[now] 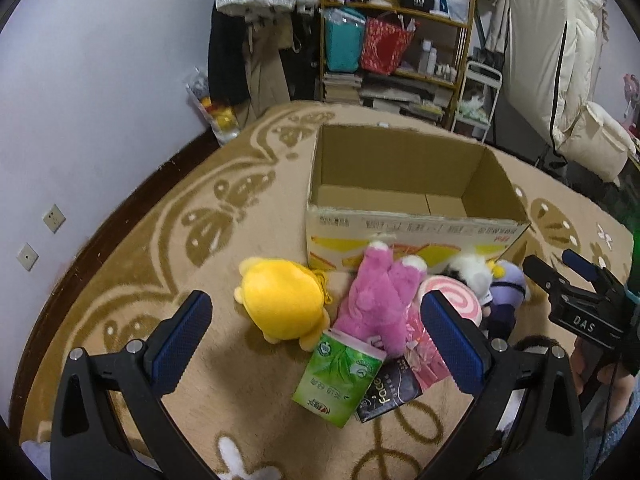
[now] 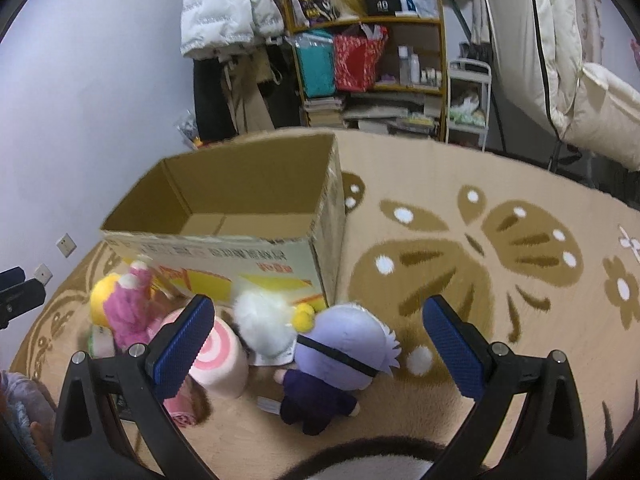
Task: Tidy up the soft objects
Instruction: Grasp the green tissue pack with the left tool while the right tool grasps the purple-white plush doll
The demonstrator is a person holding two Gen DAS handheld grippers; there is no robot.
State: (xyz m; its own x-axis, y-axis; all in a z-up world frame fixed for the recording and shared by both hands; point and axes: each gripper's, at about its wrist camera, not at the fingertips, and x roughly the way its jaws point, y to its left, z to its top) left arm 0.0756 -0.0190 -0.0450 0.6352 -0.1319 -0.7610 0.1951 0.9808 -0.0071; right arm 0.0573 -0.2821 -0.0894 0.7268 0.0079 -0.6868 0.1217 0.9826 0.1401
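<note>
Black packet (image 1: pixel 390 394) reads "Face" (beside green tissue pack (image 1: pixel 338 378)).

We see our right tool (image 2: pixel 318 340) spread wide above a purple-haired doll (image 2: pixel 340 356) on the rug (image 2: pixel 500 320), with an open cardboard box (image 2: pixel 224 248) just beyond.

Both grippers are just hanging in the air, tilted downward. Left gripper (image 1: pixel 316 340) has its jaws spread wide, nothing between the blue pads. Right gripper (image 2: pixel 320 344) same deal, and it pokes into the left view around 3 o'clock.
</note>
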